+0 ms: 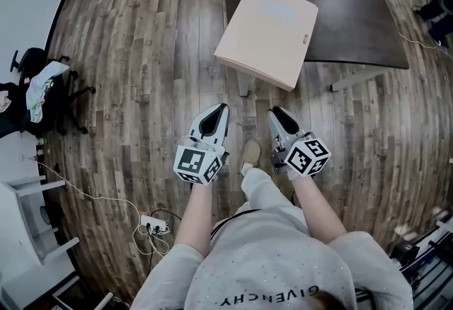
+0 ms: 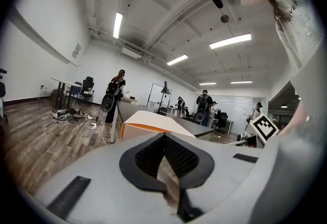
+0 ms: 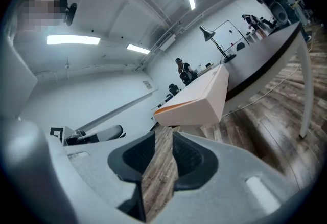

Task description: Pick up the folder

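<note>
Your left claw [image 1: 223, 110], white with a marker cube on its back, has its dark ribbed pads [image 2: 148, 154] meeting at the tips. Only a wedge of floor shows behind them, and it grips nothing. It hangs over the grey-brown wood-plank floor [image 1: 141, 54] and points toward the table. Ahead of both claws, the thick pale beige cardboard folder [image 1: 267, 32] lies closed on the near left corner of the dark brown rectangular table [image 1: 354, 18]. Its near edge overhangs the tabletop, and neither claw touches it. Your right claw [image 1: 274, 113], just beside the left one, holds its jaws a narrow slit apart with nothing but floor between them. Your tan shoe [image 1: 250, 153] shows on the planks between the two claws.
</note>
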The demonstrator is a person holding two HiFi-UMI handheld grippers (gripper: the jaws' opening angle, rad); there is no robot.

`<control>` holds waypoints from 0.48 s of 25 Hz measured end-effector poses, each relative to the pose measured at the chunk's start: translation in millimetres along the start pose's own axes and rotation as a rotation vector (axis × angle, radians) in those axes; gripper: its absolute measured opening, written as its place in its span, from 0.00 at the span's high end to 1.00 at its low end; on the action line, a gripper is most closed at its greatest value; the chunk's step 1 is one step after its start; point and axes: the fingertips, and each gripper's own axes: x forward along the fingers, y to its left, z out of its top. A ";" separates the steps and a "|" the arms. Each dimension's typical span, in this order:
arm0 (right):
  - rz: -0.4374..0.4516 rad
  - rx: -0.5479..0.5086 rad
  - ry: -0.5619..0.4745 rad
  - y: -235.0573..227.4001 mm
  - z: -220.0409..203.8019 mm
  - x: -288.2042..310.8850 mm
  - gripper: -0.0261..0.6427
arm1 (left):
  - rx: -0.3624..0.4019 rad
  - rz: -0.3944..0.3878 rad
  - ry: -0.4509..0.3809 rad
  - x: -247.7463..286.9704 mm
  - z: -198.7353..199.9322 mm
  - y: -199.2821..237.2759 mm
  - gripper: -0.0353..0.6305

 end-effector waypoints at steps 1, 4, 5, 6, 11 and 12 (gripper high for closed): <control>-0.003 0.009 0.009 -3.3 -1.8 5.7 0.81 | -0.004 -0.004 0.004 6.4 -1.2 3.6 0.95; -0.014 0.059 0.014 -13.1 -4.9 20.9 0.79 | -0.016 -0.014 0.019 22.9 -7.1 13.9 0.95; -0.019 0.088 0.010 -16.1 -4.4 25.9 0.78 | -0.020 -0.016 0.024 28.2 -8.9 17.1 0.95; -0.025 0.120 0.004 -19.4 -3.5 30.5 0.77 | -0.023 -0.019 0.029 33.9 -10.6 19.7 0.95; -0.037 0.304 -0.037 -35.2 0.4 47.6 0.75 | -0.029 -0.042 0.055 60.1 -16.3 25.7 0.95; -0.034 0.351 -0.052 -37.6 2.0 50.6 0.75 | -0.028 -0.048 0.060 64.3 -16.3 26.5 0.95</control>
